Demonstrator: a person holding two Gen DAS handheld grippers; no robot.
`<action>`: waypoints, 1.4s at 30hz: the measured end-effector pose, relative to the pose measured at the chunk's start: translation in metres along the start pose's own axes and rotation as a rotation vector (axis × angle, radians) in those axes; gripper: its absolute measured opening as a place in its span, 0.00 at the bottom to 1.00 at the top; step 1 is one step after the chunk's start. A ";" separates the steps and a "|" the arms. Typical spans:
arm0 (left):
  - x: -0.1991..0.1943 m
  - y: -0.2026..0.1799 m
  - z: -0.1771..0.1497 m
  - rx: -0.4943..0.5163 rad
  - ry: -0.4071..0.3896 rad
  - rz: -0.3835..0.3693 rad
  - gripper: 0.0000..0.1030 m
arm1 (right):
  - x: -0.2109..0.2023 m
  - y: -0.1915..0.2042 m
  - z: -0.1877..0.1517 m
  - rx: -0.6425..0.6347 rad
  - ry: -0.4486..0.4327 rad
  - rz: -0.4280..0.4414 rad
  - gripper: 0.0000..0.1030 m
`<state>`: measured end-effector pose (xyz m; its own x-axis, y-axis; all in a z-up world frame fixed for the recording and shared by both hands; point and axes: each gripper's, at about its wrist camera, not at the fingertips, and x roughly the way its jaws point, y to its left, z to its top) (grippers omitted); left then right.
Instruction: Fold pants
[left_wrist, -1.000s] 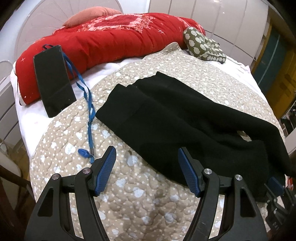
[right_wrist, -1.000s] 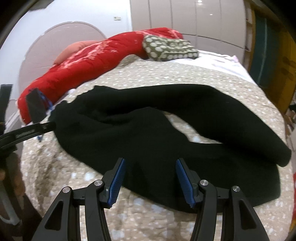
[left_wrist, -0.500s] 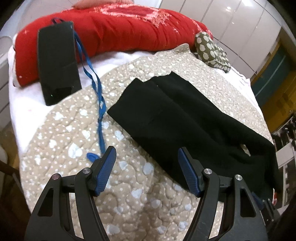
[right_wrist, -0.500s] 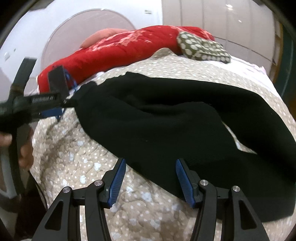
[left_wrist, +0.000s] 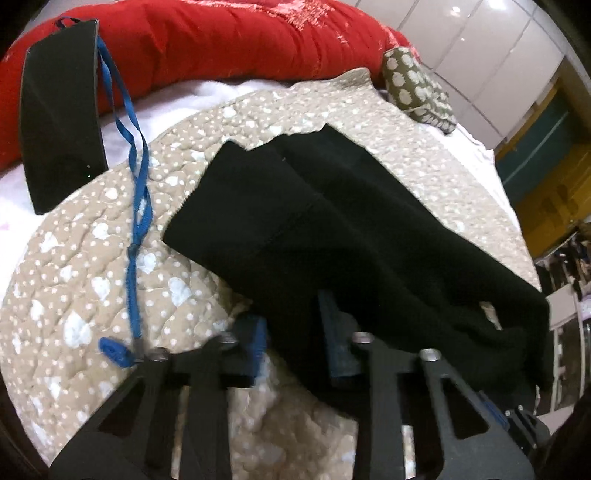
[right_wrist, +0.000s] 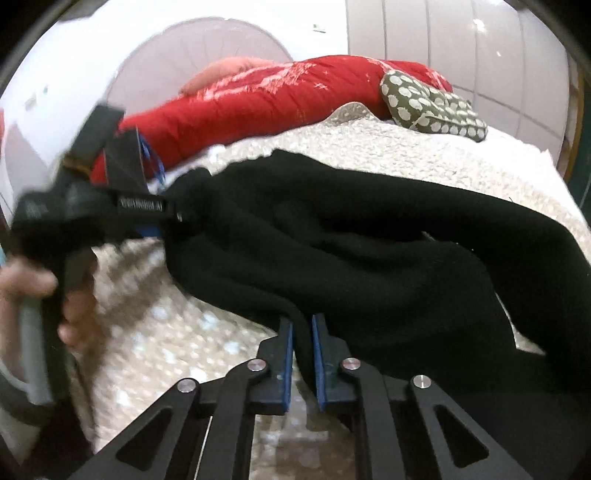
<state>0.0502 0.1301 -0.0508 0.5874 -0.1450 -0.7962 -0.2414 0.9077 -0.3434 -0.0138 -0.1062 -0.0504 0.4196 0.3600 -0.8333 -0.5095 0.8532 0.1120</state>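
Black pants (left_wrist: 332, 229) lie across a beige dotted quilt (left_wrist: 92, 258), waistband at the far left, legs running right. My left gripper (left_wrist: 293, 338) has its blue pads closing around the near edge of the pants, with cloth between them. My right gripper (right_wrist: 302, 354) is shut on the near edge of the pants (right_wrist: 351, 236) further along the legs. The left gripper (right_wrist: 110, 210) shows in the right wrist view at the waist end, held by a hand.
A black phone (left_wrist: 61, 110) with a blue lanyard (left_wrist: 138, 206) lies at the left on the quilt's edge. A red duvet (left_wrist: 221, 40) and an olive patterned pillow (left_wrist: 417, 92) lie at the back. White wardrobe doors (right_wrist: 461, 48) stand behind the bed.
Both grippers moved forward onto the near edge of the pants and closed from wide open. The right pads now pinch the cloth; the left pads are much closer together.
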 end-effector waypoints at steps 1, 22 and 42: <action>-0.008 -0.001 -0.001 0.011 -0.009 -0.001 0.16 | -0.004 0.000 0.000 0.010 -0.006 0.023 0.07; -0.085 0.000 -0.032 0.112 -0.149 0.201 0.25 | -0.095 -0.047 -0.057 0.189 -0.037 0.054 0.27; -0.021 -0.111 -0.064 0.312 0.026 0.068 0.32 | -0.120 -0.272 -0.049 0.632 -0.054 -0.325 0.29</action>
<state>0.0157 0.0073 -0.0278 0.5570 -0.0865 -0.8260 -0.0281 0.9920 -0.1229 0.0372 -0.4004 -0.0074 0.5211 0.0548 -0.8518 0.1738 0.9702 0.1687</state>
